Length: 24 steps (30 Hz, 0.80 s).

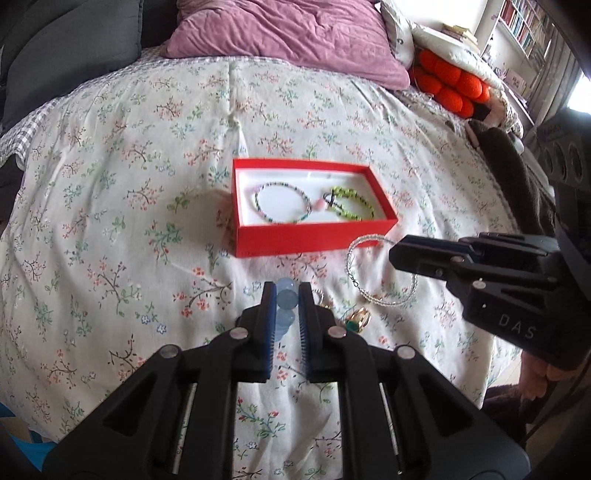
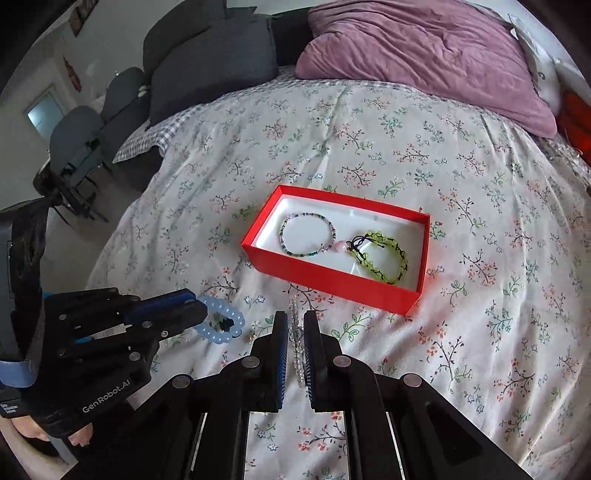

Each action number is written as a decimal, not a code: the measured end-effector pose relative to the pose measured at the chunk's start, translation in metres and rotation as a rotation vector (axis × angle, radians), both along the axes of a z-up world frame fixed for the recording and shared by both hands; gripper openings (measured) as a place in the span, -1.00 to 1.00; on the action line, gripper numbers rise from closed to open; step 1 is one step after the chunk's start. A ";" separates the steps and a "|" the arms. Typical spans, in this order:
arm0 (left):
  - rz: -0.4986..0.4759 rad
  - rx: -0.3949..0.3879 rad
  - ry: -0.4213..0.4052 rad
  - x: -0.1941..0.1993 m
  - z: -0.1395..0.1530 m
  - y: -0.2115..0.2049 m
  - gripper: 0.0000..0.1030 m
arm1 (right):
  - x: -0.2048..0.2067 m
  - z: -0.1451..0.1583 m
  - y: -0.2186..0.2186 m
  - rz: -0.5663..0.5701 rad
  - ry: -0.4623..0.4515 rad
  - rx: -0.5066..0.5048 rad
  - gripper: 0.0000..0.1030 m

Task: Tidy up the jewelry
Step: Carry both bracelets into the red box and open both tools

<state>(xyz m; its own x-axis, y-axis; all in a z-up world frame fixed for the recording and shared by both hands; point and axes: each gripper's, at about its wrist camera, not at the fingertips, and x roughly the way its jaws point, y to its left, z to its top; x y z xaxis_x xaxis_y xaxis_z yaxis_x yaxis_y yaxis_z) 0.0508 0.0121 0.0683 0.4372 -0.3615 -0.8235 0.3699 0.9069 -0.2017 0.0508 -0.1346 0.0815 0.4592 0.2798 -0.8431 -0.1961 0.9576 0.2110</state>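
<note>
An open red box (image 1: 314, 236) (image 2: 332, 280) lies on the floral bedspread (image 1: 110, 184). Inside it are a multicoloured bead bracelet (image 1: 258, 199) (image 2: 282, 232) with a pink bead and a green bead bracelet (image 1: 343, 192) (image 2: 402, 262). My left gripper (image 1: 287, 288) (image 2: 201, 308) is shut on a pale blue bead bracelet (image 1: 287, 300) (image 2: 238, 317), held above the bedspread in front of the box. My right gripper (image 2: 295, 319) (image 1: 400, 254) is shut on a clear bead bracelet (image 2: 295, 339) (image 1: 350, 264), which hangs from its pads. A gold ring with a green stone (image 1: 356, 319) lies between the two grippers.
A purple pillow (image 1: 288, 29) (image 2: 424, 48) and dark grey cushions (image 2: 214, 62) lie at the head of the bed. An orange knobbly cushion (image 1: 450, 85) and brown fabric (image 1: 517, 177) sit at the right edge. Grey chairs (image 2: 74, 136) stand beyond the left edge.
</note>
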 end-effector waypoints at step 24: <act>0.110 -0.143 -0.073 0.077 -0.020 -0.045 -0.75 | 0.046 0.000 -0.056 -0.246 -0.053 0.060 -0.83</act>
<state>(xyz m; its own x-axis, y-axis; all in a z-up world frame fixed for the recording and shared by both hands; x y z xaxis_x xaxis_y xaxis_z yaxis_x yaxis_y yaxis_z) 0.1276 -0.0324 0.0482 0.5372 -0.4193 -0.7318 0.2883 0.9067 -0.3078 0.0967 -0.1905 0.0814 0.5626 0.2027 -0.8015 0.0293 0.9640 0.2644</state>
